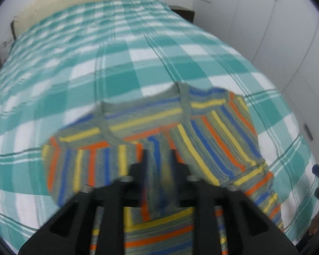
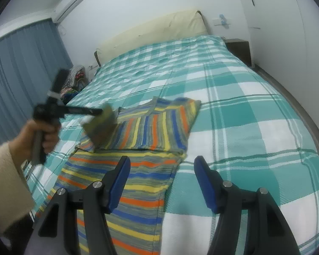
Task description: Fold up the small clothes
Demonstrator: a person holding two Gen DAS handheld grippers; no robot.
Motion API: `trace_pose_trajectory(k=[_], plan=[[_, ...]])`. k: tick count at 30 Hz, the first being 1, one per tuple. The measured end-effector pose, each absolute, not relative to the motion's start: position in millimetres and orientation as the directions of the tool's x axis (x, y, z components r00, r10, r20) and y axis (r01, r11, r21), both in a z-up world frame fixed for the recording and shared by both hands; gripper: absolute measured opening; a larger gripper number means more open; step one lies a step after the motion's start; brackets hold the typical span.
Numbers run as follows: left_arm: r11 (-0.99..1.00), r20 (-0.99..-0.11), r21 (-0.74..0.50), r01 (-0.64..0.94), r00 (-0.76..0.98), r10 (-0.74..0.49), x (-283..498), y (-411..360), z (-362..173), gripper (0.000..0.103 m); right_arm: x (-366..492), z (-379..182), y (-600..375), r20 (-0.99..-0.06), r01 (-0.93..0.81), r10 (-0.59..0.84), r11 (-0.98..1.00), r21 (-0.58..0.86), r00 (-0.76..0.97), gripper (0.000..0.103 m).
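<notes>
A small striped shirt (image 2: 151, 131) in grey, yellow, orange and blue lies on the teal checked bed (image 2: 255, 110); its sleeves are folded in over the chest. My left gripper (image 1: 158, 155) is shut on a fold of the shirt (image 1: 212, 131) and holds it lifted; in the right wrist view it (image 2: 100, 114) is blurred at the shirt's left side. My right gripper (image 2: 161, 161) is open and empty, hovering over the shirt's right edge near the lower body.
A cream headboard (image 2: 151, 31) stands at the far end. A dark nightstand (image 2: 239, 46) is at the far right. A pile of clothes (image 2: 74, 80) and blue curtains (image 2: 21, 70) are at the left. White wardrobes (image 1: 276, 31) line the right.
</notes>
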State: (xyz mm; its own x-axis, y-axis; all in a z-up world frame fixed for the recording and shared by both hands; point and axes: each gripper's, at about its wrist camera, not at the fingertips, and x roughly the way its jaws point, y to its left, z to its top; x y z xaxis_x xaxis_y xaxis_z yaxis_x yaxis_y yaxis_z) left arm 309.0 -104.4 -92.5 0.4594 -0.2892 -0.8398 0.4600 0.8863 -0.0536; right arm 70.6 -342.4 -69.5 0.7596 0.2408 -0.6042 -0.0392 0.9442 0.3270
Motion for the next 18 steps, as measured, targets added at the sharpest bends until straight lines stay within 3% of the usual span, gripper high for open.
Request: trace_pose_trajectory(k=[1, 3, 9, 14, 18], plan=[[0.889, -0.836, -0.048, 0.456, 0.468, -0.286, 308, -105, -94, 0.061, 70, -70, -343, -0.604, -0.038, 0.242, 0.943, 0.331, 0.759, 0.062], [0.893, -0.808, -0.035, 0.449, 0.513, -0.289, 303, -94, -88, 0.073, 70, -69, -347, -0.601, -0.030, 0.242, 0.940, 0.341, 0.762, 0.062], [0.929, -0.800, 0.052, 0.367, 0.572, -0.181, 288, -33, -96, 0.088, 74, -72, -348, -0.613, -0.033, 0.265, 0.931, 0.363, 0.745, 0.062], [0.921, -0.850, 0.197, 0.335, 0.527, -0.010, 247, 15, -144, 0.084, 78, -80, -330, -0.653, -0.077, 0.287, 0.941, 0.330, 0.700, 0.062], [0.913, -0.826, 0.206, 0.351, 0.562, -0.030, 184, 42, -128, 0.083, 70, -89, -302, -0.738, -0.156, 0.313, 0.948, 0.276, 0.598, 0.062]])
